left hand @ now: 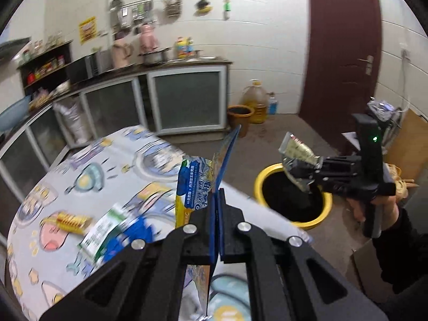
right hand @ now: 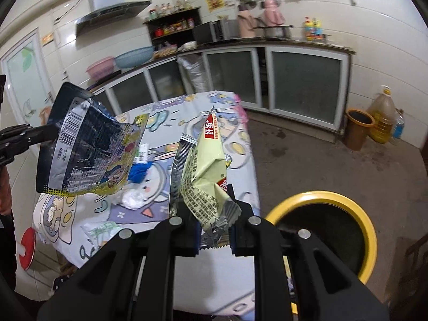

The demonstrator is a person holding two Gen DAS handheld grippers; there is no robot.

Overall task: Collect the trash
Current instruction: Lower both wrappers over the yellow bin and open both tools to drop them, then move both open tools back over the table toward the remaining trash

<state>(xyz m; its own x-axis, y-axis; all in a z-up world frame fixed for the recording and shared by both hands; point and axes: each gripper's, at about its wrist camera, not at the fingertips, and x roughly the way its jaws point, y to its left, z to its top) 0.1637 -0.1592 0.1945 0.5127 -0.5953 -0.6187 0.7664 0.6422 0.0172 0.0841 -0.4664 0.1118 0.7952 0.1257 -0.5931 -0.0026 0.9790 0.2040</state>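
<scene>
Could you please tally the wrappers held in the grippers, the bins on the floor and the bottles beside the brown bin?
Held wrappers: 2 (blue-yellow bag, pale green wrapper)
Bins: 2 (yellow-rimmed bin, brown bin)
Bottles: 2 (oil jug, blue bottle)
Total: 6

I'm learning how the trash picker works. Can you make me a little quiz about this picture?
1. True or false: the left gripper is shut on a blue-and-yellow snack bag.
2. What does the right gripper hold? A) a banana peel B) a pale green wrapper C) a spoon
3. Fill in: the yellow-rimmed trash bin stands on the ____ beside the table.

Key: 1 true; 2 B; 3 floor.
</scene>
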